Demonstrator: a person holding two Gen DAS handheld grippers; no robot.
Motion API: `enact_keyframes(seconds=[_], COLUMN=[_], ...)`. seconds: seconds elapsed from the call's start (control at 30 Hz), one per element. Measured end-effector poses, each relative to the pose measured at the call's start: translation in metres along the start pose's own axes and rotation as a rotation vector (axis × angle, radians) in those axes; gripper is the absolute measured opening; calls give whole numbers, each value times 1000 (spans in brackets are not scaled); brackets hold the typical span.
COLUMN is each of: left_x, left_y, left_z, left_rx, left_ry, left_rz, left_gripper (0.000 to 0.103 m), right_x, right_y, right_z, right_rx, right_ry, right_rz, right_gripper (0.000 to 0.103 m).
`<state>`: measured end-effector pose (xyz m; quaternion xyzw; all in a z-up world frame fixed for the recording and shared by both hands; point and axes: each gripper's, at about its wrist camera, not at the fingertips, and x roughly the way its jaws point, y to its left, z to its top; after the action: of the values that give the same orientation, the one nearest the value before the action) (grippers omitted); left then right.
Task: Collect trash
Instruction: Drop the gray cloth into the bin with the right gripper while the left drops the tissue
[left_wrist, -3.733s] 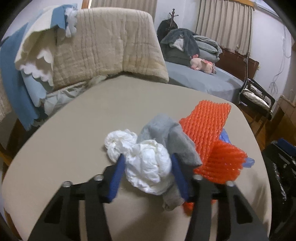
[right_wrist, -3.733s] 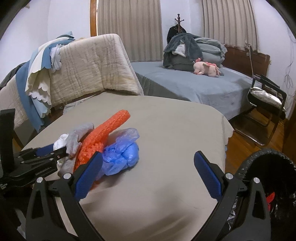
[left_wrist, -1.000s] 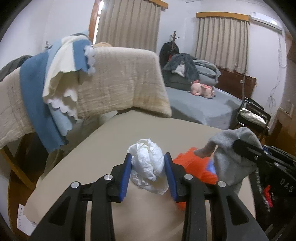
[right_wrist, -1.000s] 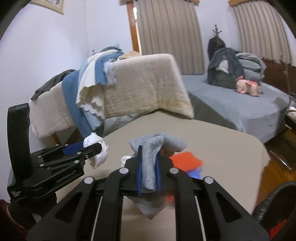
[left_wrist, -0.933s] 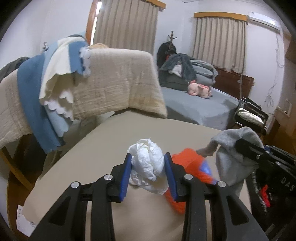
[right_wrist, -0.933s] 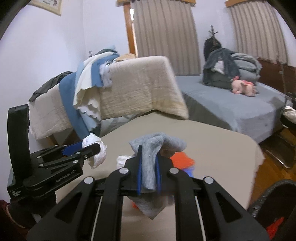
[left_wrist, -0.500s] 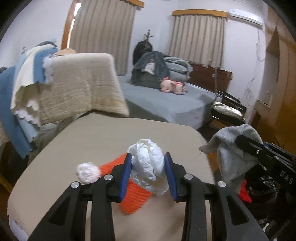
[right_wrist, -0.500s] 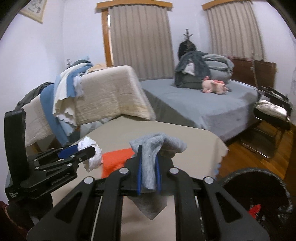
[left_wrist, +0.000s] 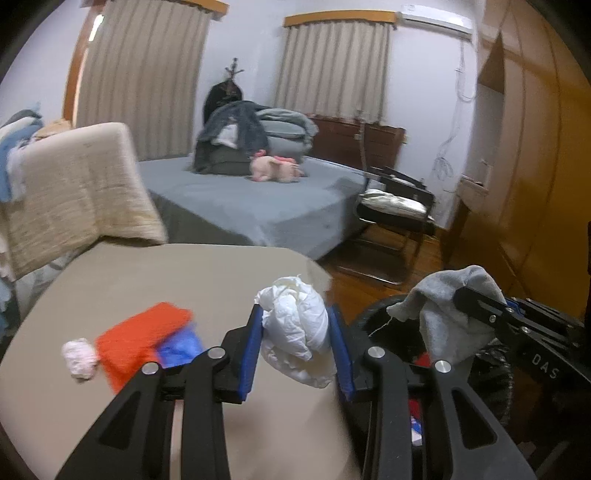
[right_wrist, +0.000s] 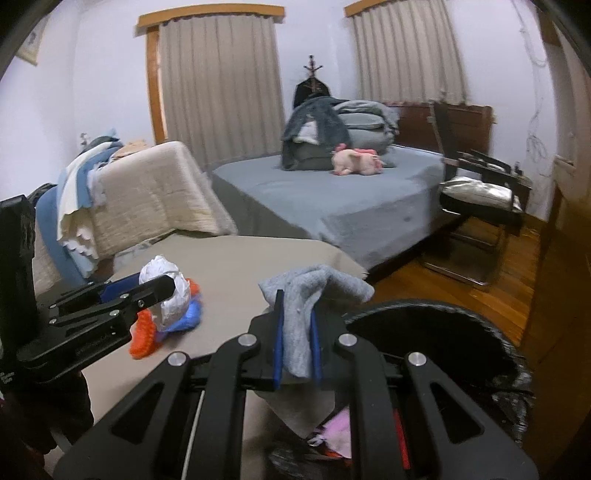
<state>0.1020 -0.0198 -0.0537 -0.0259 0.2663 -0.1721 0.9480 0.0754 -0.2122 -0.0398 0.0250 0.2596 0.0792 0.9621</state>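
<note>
The left gripper (left_wrist: 297, 352) is clamping a crumpled white tissue wad (left_wrist: 295, 332) between its blue pads, holding it above the edge of the beige table (left_wrist: 155, 280). To its right, the right gripper (left_wrist: 476, 308) is pinching a grey cloth (left_wrist: 443, 317), which is hanging over the black bin (left_wrist: 491, 373). On the table an orange foam net (left_wrist: 136, 338), a blue plastic bag (left_wrist: 179, 347) and a small pink wad (left_wrist: 79, 358) are lying close together
</note>
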Motion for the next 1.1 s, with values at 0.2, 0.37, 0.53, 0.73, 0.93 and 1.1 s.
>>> enact_keyframes(seconds=[0.2, 0.37, 0.53, 0.73, 0.93, 1.1], left_x=[18, 31, 44, 65, 86, 103], left_y=[-40, -68, -90, -113, -131, -138], left_z=[-2, -7, -16, -25, -28, -32], left_rx=[35, 54, 72, 92, 106, 105], left_ry=[16, 29, 59, 96, 111, 154], left_rz=[-67, -108, -141, -181, -212, -257], left_gripper=[35, 35, 35, 35, 35, 54], right_x=[-15, -21, -23, -18, -11, -5], right_y=[-34, -56, -77, -102, -115, -125], right_z=[-8, -20, -36, -49, -60, -72], right_rx=[26, 41, 61, 87, 101, 96], right_ry=[-3, 11, 42, 75, 110, 147], right_rz=[-65, -119, -167, -207, -231, -273], right_gripper=[11, 11, 11, 11, 14, 36])
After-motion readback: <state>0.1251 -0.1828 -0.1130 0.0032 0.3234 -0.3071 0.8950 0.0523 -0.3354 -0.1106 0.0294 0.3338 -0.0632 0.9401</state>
